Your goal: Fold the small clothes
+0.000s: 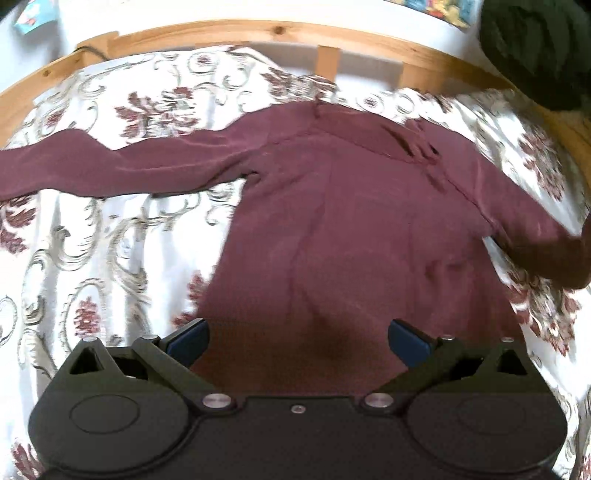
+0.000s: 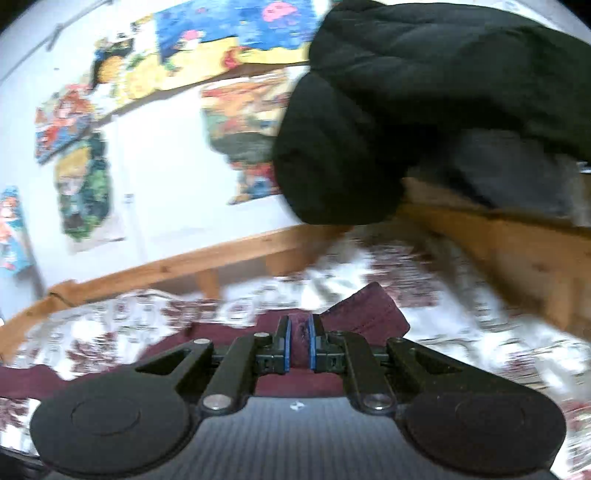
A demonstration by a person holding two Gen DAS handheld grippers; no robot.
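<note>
A maroon long-sleeved top (image 1: 351, 206) lies spread on a floral bedspread (image 1: 122, 229). Its left sleeve (image 1: 110, 166) stretches flat toward the left edge. The right sleeve (image 1: 535, 229) runs off the right edge, lifted. My left gripper (image 1: 298, 341) hovers over the lower part of the top, open, with nothing between its blue pads. In the right wrist view, my right gripper (image 2: 299, 341) is shut on the maroon sleeve's cuff (image 2: 369, 314), which sticks up past the fingers.
A wooden bed rail (image 1: 258, 35) runs along the far side, and another wooden board (image 2: 517, 251) stands at the right. A dark padded jacket (image 2: 424, 103) hangs over that corner. Colourful pictures (image 2: 229, 44) cover the white wall behind.
</note>
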